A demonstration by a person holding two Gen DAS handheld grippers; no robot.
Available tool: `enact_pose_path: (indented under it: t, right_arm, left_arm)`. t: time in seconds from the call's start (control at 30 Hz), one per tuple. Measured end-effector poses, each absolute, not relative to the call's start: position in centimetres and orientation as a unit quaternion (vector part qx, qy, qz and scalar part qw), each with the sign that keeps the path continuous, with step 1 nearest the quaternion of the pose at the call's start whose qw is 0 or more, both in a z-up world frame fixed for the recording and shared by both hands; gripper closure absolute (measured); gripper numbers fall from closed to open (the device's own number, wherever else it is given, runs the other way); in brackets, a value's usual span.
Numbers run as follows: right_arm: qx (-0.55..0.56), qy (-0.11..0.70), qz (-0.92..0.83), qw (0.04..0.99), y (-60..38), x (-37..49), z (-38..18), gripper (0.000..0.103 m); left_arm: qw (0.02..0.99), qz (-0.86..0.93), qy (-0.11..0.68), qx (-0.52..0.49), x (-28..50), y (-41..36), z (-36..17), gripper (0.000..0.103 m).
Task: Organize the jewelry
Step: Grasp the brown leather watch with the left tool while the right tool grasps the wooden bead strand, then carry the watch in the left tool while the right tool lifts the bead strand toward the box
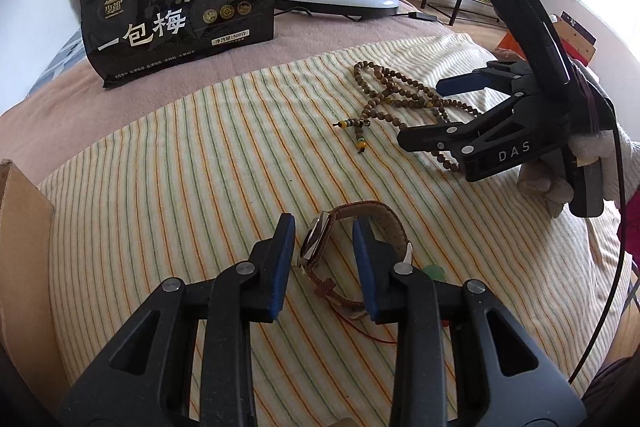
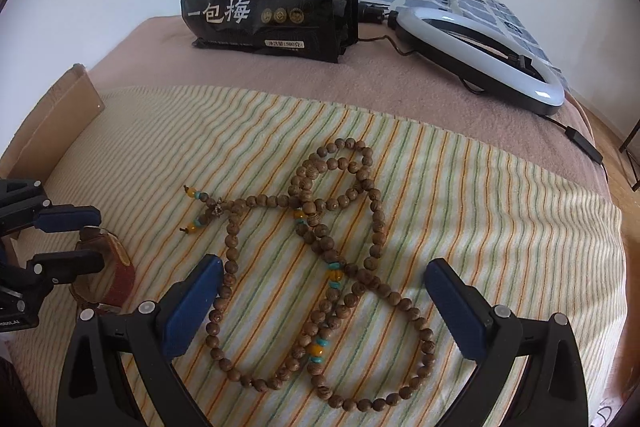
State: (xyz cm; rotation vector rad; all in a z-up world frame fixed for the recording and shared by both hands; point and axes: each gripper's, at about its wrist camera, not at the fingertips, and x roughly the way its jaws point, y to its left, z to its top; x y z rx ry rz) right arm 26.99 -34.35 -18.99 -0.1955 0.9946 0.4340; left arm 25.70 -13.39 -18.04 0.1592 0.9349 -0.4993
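On the striped towel (image 2: 500,187), both spread grippers are straddling their targets: left gripper (image 1: 324,247) around the watch (image 1: 320,243), right gripper (image 2: 324,295) over the beads (image 2: 320,239), ready to pinch.

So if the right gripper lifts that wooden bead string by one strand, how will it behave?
Probably floppy: the wooden bead string lies in loose crossing loops on the striped cloth, so the rest would likely dangle and swing. Round beads may slip between the right gripper pads. The open jaws straddle several strands, so they might pinch more than one.
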Motion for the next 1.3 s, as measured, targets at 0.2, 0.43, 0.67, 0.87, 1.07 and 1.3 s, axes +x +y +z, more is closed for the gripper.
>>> enact_pose_path:
  t: [0.2,0.43,0.67,0.87,1.07,1.3]
  right_arm:
    - [-0.094,0.476,0.2,0.851,-34.1,28.0,-19.2,0.0]
    - [-0.099,0.474,0.203,0.851,-34.1,27.9,-18.9,0.029]
    - [-0.099,0.475,0.21,0.849,-34.5,27.1,-18.5,0.092]
    - [-0.099,0.469,0.189,0.857,-34.3,26.5,-18.1,0.093]
    - [-0.09,0.452,0.179,0.869,-34.8,25.1,-16.0,0.093]
    - [-0.081,0.425,0.172,0.885,-35.4,23.0,-12.4,0.093]
  left_arm:
    - [0.858,-0.237,0.449,0.079,25.9,-13.5,-18.5,0.083]
    - [0.858,-0.236,0.451,0.06,26.3,-13.0,-18.6,0.091]
    - [0.861,-0.236,0.447,0.058,25.9,-13.1,-18.1,0.093]
    - [0.866,-0.236,0.438,0.056,25.2,-13.3,-17.3,0.093]
    - [0.873,-0.233,0.426,0.047,24.6,-12.9,-16.0,0.094]
    - [0.882,-0.23,0.41,0.035,23.4,-12.0,-13.7,0.094]
